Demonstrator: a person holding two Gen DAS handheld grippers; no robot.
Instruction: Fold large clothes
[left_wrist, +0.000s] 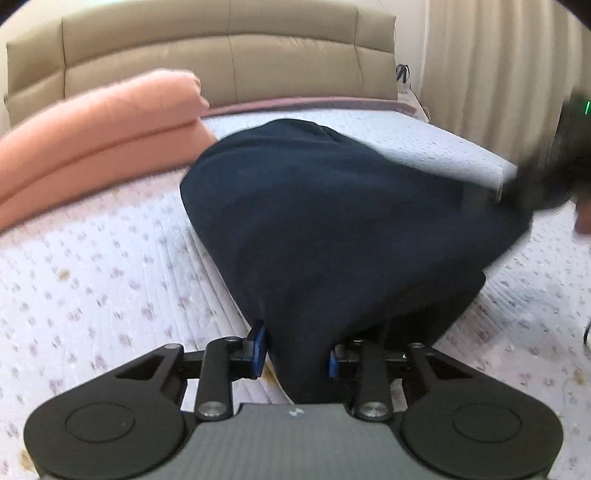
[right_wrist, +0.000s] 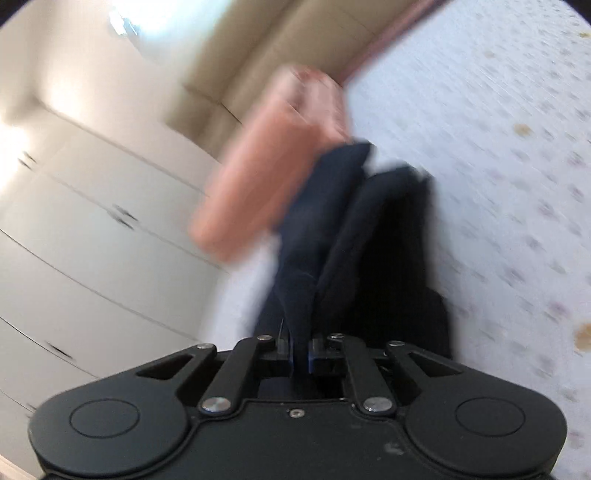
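Left wrist view: left tongs (left_wrist: 297, 354) clamped on a bunched edge of the navy garment (left_wrist: 332, 221), blue pads pressing from both sides. Garment tents up off the floral bed cover (left_wrist: 92, 280) — far corner runs to the blurred right tongs (left_wrist: 517, 192). Folded pink blanket (left_wrist: 99, 136) behind, by the headboard (left_wrist: 221, 51).

Right wrist view: pic blurred & tilted. Right tongs (right_wrist: 300, 356) nearly closed on a thin navy fold — garment (right_wrist: 354, 229) stretches ahead over the bed, pink blanket (right_wrist: 258, 177) beyond, wardrobe doors (right_wrist: 92, 229) left.

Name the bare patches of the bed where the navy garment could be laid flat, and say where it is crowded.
Free: the floral sheet left of the navy garment, bordered above by the folded pink blanket; also a strip of sheet between garment and headboard. Crowded: the right side, where the right gripper pinches the cloth, and beside the left gripper.
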